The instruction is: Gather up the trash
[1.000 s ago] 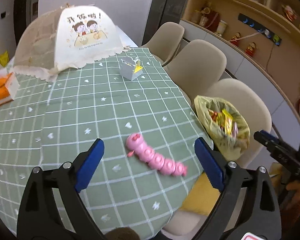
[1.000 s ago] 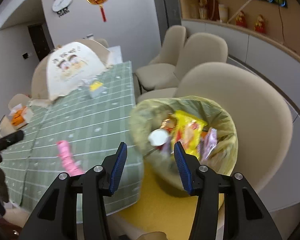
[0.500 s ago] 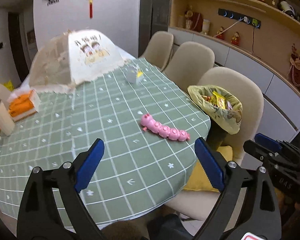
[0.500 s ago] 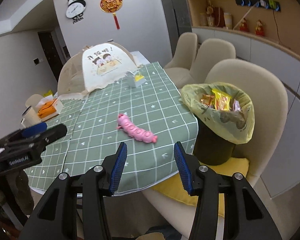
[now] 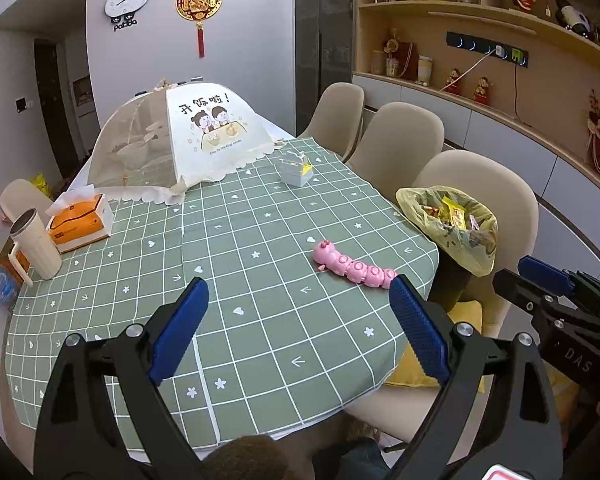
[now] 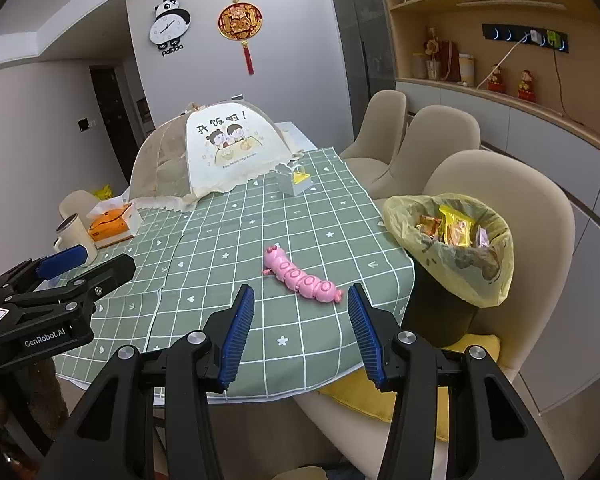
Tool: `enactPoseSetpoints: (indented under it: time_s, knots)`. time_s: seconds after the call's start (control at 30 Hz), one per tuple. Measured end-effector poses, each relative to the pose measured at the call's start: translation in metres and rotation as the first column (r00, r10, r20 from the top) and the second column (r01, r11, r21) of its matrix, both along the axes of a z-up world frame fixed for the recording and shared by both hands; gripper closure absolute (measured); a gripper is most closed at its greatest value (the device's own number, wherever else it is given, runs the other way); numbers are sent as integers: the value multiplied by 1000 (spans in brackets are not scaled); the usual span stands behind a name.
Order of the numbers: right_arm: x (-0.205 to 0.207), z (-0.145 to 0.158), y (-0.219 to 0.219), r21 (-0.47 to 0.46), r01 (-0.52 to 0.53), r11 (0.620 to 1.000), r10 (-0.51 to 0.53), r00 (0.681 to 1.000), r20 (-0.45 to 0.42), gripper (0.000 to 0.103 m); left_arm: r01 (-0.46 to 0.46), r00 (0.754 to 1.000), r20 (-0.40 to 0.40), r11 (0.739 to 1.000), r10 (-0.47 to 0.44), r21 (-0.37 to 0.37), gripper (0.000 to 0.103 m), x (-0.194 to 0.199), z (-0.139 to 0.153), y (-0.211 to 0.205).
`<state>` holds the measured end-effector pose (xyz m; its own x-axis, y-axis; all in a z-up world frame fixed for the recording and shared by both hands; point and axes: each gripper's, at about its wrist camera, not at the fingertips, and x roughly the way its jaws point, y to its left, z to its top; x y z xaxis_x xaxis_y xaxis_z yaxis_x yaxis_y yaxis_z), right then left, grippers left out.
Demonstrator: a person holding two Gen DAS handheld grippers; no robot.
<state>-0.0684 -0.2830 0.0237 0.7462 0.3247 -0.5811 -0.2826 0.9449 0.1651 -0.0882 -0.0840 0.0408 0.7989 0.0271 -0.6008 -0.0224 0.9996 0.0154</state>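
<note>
Claws both released and empty, left claw (image 5: 298, 334) and right claw (image 6: 300, 330) held back from the table (image 5: 260, 344); wrappers already in the lined bin (image 6: 452, 248) on the chair, only a pink caterpillar toy (image 6: 300, 278) left, seemingly not trash.

The left gripper (image 5: 296, 320) is held level with its blue-padded jaws spread wide and nothing between them. The right gripper (image 6: 301, 330) sits beside it, jaws parted more narrowly, apparently at about the same height.
</note>
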Motion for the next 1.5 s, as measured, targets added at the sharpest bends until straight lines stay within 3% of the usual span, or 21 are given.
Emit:
enactPoseSetpoints:
  time_s: [1.5]
  knots:
    - [6, -3, -10, 0, 22, 1000, -22, 1000, -15, 57, 32, 999, -37, 999, -32, -8, 16, 7, -8, -5]
